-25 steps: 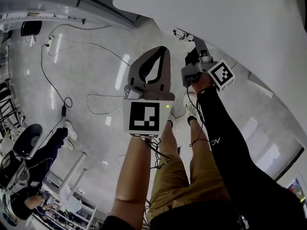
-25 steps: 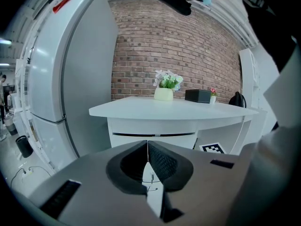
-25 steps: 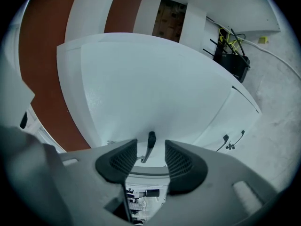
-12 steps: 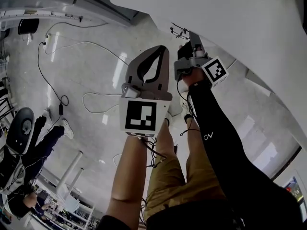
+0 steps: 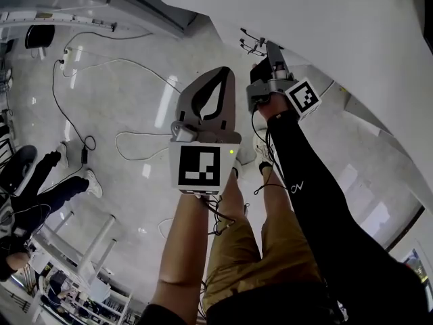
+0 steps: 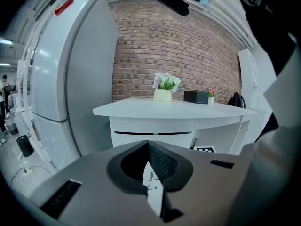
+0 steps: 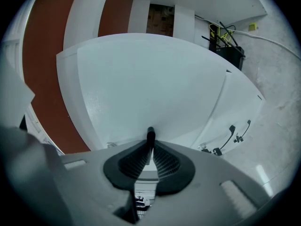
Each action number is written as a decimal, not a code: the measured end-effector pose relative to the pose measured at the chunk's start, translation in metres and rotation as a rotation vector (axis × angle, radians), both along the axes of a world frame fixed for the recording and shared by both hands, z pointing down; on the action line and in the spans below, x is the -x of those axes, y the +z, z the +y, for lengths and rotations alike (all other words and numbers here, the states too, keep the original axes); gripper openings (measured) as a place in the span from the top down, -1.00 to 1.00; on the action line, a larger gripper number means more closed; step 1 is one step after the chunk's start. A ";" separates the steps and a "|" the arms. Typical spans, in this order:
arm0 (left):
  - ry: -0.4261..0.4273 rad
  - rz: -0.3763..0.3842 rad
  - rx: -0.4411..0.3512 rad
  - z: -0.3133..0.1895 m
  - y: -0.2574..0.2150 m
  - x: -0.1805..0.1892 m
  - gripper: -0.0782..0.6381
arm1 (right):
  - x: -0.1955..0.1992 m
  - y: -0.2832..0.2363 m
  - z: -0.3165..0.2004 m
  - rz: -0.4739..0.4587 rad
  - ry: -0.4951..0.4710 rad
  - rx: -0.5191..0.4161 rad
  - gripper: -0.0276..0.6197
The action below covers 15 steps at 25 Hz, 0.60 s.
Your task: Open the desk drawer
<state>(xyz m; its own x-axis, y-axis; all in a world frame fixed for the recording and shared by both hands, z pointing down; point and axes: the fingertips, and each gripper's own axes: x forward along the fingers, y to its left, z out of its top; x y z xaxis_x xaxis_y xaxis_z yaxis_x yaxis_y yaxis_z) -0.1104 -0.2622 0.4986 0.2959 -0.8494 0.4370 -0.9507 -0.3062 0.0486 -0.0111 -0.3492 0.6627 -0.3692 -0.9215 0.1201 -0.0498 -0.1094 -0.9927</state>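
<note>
The white desk (image 5: 325,26) fills the upper right of the head view. My right gripper (image 5: 269,51) reaches under its edge, next to black handles (image 5: 249,42). In the right gripper view the white drawer front (image 7: 141,88) lies just ahead. A black handle (image 7: 150,135) stands upright between the pads. The jaws have just been closing and the right gripper (image 7: 150,142) is shut on it. My left gripper (image 5: 229,73) hangs in the air over the floor, left of the right one. It is shut with nothing in it, and in its own view the left gripper (image 6: 148,144) faces the desk (image 6: 174,111).
Cables (image 5: 88,141) trail over the glossy floor. A seated person's legs (image 5: 47,181) show at the far left. A tall white cabinet (image 6: 70,79) stands left of the desk. A flower pot (image 6: 162,94) and a black box (image 6: 196,96) sit on the desktop. More black handles (image 7: 237,131) lie to the right.
The right gripper has rolled slightly and sits a touch closer to the desk edge. The left gripper holds its place. The person at the left has shifted their legs.
</note>
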 end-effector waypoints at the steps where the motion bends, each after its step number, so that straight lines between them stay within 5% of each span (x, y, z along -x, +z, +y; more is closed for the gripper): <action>1: -0.005 -0.003 0.005 0.002 0.001 0.002 0.77 | -0.001 0.001 0.000 0.001 0.001 -0.004 0.80; 15: -0.017 0.001 -0.001 0.010 -0.001 0.011 0.77 | -0.002 -0.004 0.002 -0.001 0.019 -0.005 0.81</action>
<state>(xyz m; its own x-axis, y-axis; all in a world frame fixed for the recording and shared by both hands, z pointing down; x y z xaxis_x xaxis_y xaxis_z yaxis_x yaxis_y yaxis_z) -0.1217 -0.2525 0.4972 0.2817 -0.8549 0.4356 -0.9558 -0.2897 0.0496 -0.0094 -0.3470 0.6586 -0.3520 -0.9289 0.1154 -0.0467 -0.1057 -0.9933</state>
